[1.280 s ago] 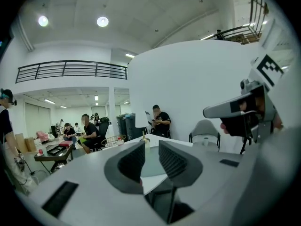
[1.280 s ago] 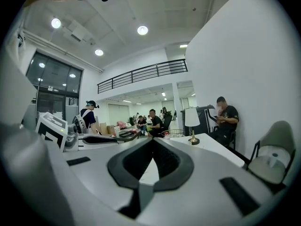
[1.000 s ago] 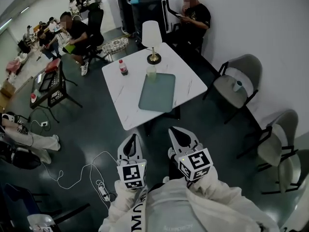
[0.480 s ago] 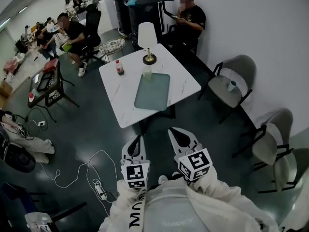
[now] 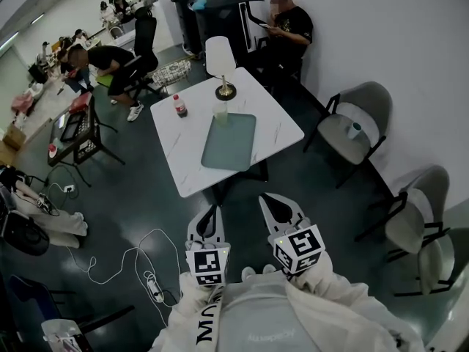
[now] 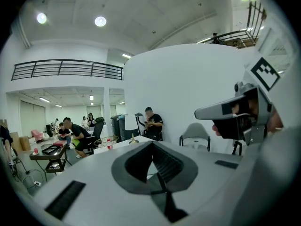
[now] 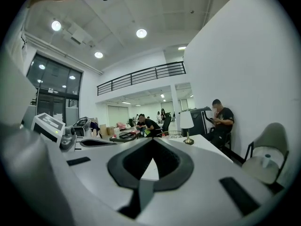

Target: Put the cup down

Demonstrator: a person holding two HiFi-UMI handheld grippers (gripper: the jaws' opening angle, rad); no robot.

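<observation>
Although the cup is the task's thing, neither gripper holds it:
Cup (image 5: 220, 114): pale, translucent, upright on the table; at the far end of the mat, just before the lamp's base; whether it stands on the mat's edge or just off it cannot be told.
Mat (image 5: 231, 141): grey-green rectangle, flat at mid-table.
Lamp (image 5: 220, 61): white shade, brass foot, at the table's far edge.
Bottle (image 5: 179, 105): small, red-capped, upright to the left of the cup.
Table (image 5: 183, 149): white, square, marbled, set cornerwise to the viewer.
Left gripper (image 5: 212, 211): well short of the table, over the dark floor; jaws fully together, nothing between them.
Right gripper (image 5: 267, 199): beside the left gripper, aimed toward the table; jaw tips meeting, empty.
Seated person (image 5: 289, 24): beyond the table, by the white wall.
</observation>
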